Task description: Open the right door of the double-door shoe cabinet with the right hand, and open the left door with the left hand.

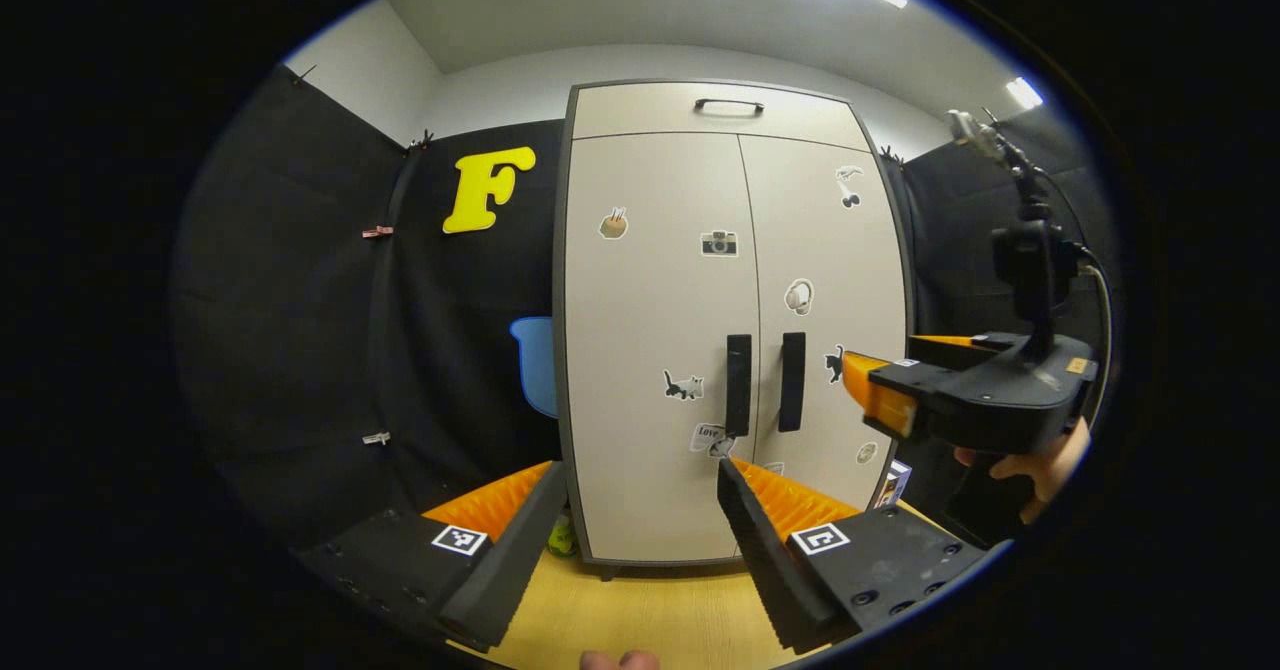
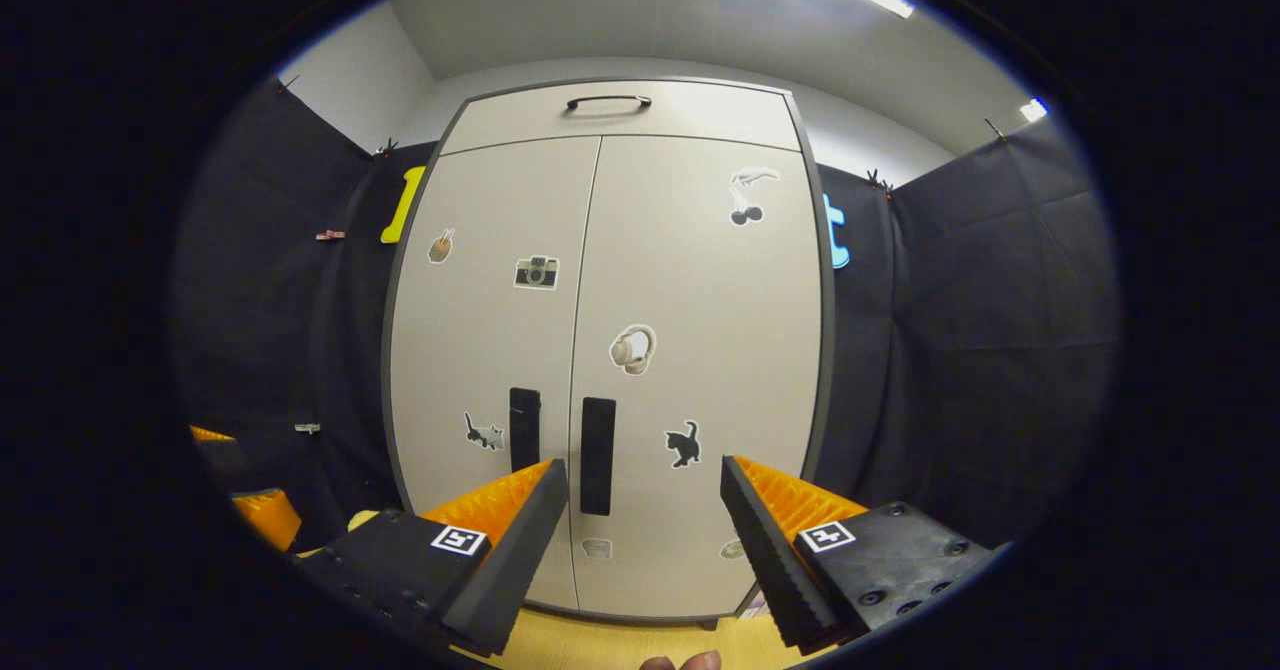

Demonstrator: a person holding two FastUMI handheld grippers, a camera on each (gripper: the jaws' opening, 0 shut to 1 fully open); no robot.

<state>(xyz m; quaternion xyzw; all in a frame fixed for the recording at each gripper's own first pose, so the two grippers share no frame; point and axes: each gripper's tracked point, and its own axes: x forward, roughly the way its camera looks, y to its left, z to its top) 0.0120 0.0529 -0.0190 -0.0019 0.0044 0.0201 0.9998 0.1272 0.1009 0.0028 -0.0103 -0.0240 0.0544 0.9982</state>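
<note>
At the back of the booth, against the black cloth wall, stands the shoe cabinet (image 1: 735, 320), pale with a dark frame, upright on a light wooden floor (image 1: 650, 615). Both doors closed. Left door (image 1: 655, 340) and right door (image 1: 825, 310) meet at a thin centre seam. A dark vertical left handle (image 1: 738, 385) and right handle (image 1: 792, 381) flank that seam, low on the doors. A top panel above the doors carries a horizontal bar handle (image 1: 729, 105). Small stickers are scattered on both doors: a camera (image 1: 718, 243), headphones (image 1: 798, 296), cats.

Left gripper (image 1: 640, 495), in the left gripper view: jaws spread wide, nothing between them, pointed at the lower part of the left door, apart from it. The tip of its right-side finger lines up just under the left handle; contact cannot be told.

Right gripper (image 2: 645, 495), in the right gripper view: jaws wide, nothing held, aimed at the right door's lower half, with the right handle (image 2: 597, 455) just inside its left-side finger, not touching. It also shows from the side at the right of the left gripper view (image 1: 880, 400), held by a hand (image 1: 1035, 465), near the right door's outer edge.

A blue chair (image 1: 535, 360) sits partly hidden left of the cabinet.
</note>
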